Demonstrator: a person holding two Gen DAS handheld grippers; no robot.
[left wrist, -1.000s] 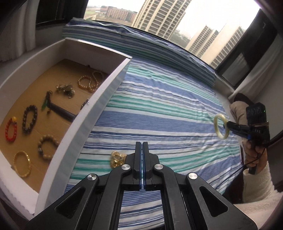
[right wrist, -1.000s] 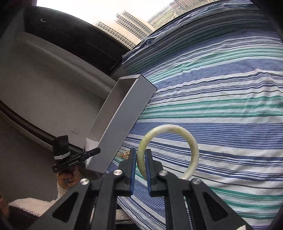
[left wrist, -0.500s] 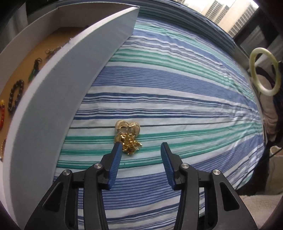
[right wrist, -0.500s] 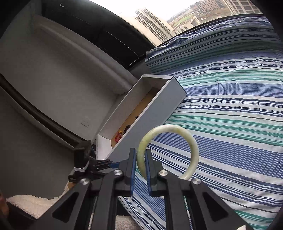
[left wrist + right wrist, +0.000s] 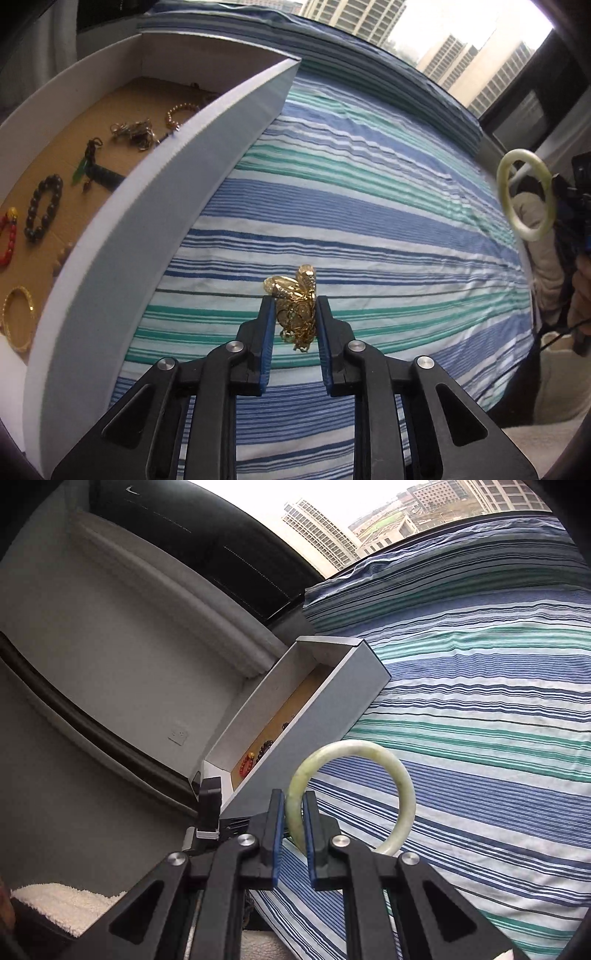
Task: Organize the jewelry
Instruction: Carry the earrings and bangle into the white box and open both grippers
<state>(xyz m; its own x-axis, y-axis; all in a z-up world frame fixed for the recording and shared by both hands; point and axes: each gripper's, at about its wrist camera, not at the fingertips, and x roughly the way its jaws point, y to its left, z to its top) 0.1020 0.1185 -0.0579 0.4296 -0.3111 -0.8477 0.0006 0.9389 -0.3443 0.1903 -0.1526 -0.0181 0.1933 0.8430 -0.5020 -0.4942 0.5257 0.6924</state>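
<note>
Pickup of the gold jewelry cluster [image 5: 295, 310] off the striped bed [image 5: 388, 229] is happening now.
Left tool [image 5: 294, 314] has just been closing and is pinching the cluster; next comes lifting it over the white wall into the box [image 5: 192, 184] among the bracelets. Right tool [image 5: 294, 823] is gripping the pale bangle [image 5: 354, 775], well apart.

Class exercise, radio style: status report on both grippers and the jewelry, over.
Left gripper closing around gold jewelry clump on striped bedspread. Right gripper shut on pale bangle. White box open, nothing obstructing.
</note>
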